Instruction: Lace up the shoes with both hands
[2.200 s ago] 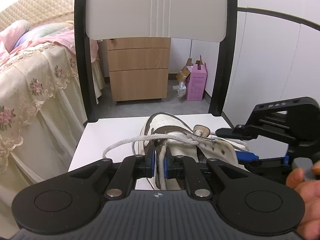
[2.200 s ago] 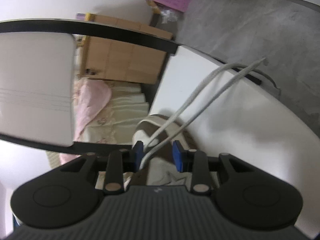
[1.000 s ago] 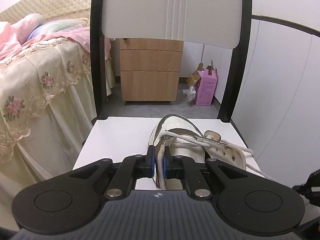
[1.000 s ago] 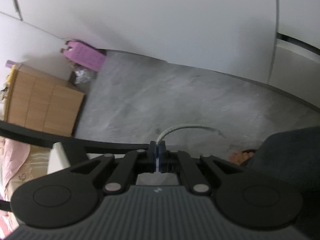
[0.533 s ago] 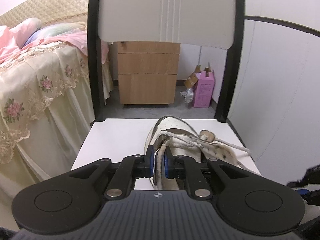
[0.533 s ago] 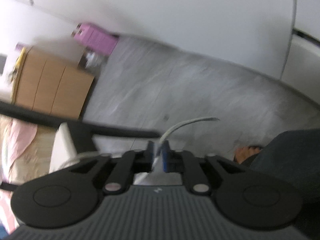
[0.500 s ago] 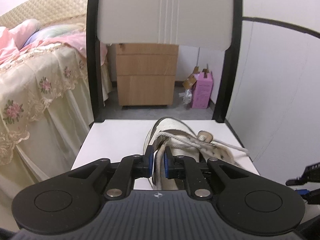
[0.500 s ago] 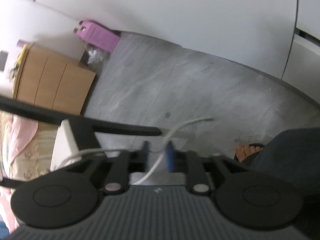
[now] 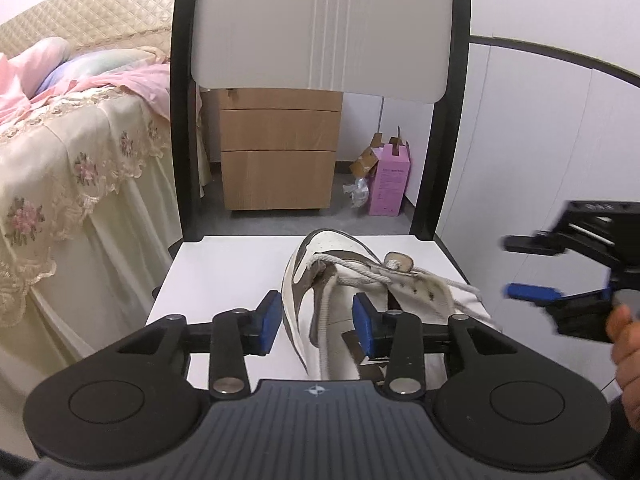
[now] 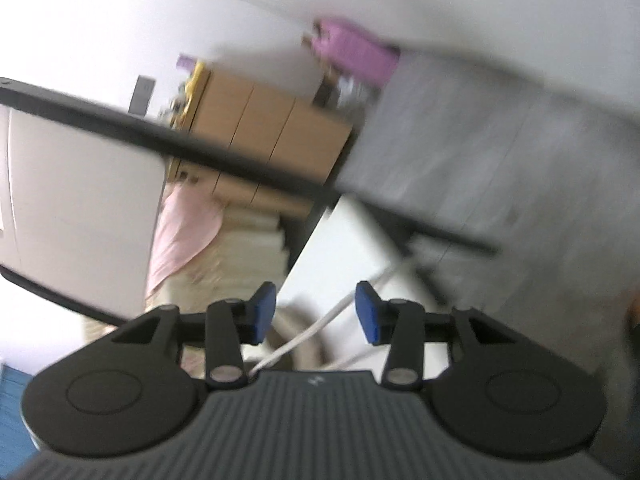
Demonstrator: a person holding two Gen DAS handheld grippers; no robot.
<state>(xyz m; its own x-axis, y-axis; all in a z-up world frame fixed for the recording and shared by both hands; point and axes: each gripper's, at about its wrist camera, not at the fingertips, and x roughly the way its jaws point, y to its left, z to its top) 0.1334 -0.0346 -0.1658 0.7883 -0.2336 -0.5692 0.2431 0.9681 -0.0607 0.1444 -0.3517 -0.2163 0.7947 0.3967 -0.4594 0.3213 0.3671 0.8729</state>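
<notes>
Getting even, bright indoor light in left wrist view, sharp, fisheye bending edges. Seeing heavy motion blur across right wrist view; white wall [image 10: 120, 20] blowing out top left.

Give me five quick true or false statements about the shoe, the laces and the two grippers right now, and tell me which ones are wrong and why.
1. The white and brown sneaker sits on the white chair seat. True.
2. The left gripper is clamped on the white lace. False: its jaws stand apart, with the lace loose between them.
3. The right gripper is open. True.
4. The pink carton rests on the bed. False: it stands on the grey floor beside the wooden drawer cabinet.
5. The sneaker is fully laced and tied in a bow. False: lace ends trail loose off its right side.
</notes>
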